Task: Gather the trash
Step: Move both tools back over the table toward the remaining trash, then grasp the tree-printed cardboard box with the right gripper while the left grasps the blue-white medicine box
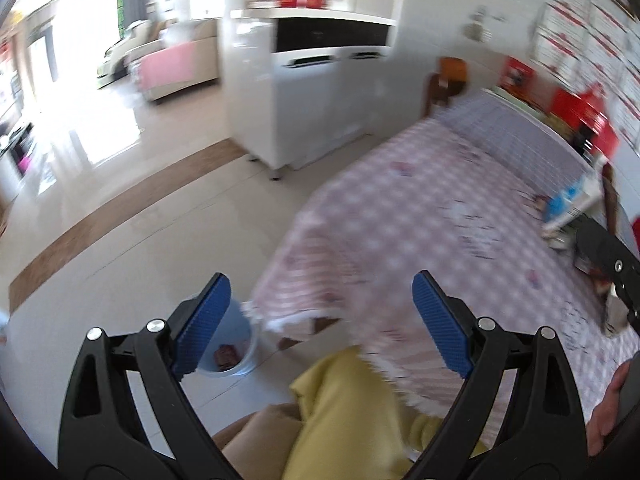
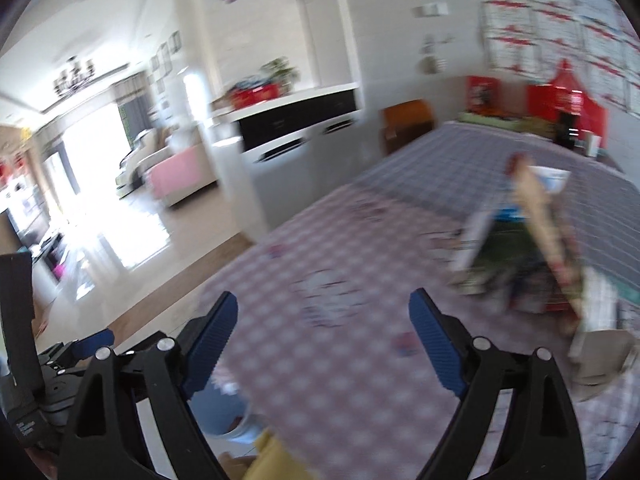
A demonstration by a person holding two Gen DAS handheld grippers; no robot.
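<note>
In the left wrist view my left gripper (image 1: 320, 282) is open with nothing between its blue pads, held over the table's near corner. Below its left finger a pale blue bin (image 1: 240, 344) stands on the floor with a reddish-brown scrap (image 1: 226, 356) inside. My right gripper (image 2: 324, 300) is open and empty above the pink checked tablecloth (image 2: 340, 360). To its right lies a blurred heap of cartons and wrappers (image 2: 520, 256). The bin (image 2: 224, 412) shows under the table edge. A blue and white carton (image 1: 576, 200) lies at the table's right side.
A white cabinet (image 1: 312, 100) stands on the tiled floor (image 1: 140, 220) beyond the table. Red boxes (image 2: 560, 108) and a wooden chair (image 2: 408, 120) are at the table's far end. A yellow garment (image 1: 340, 400) on the person's lap is below the grippers. A pale bowl (image 2: 600, 364) sits at the right.
</note>
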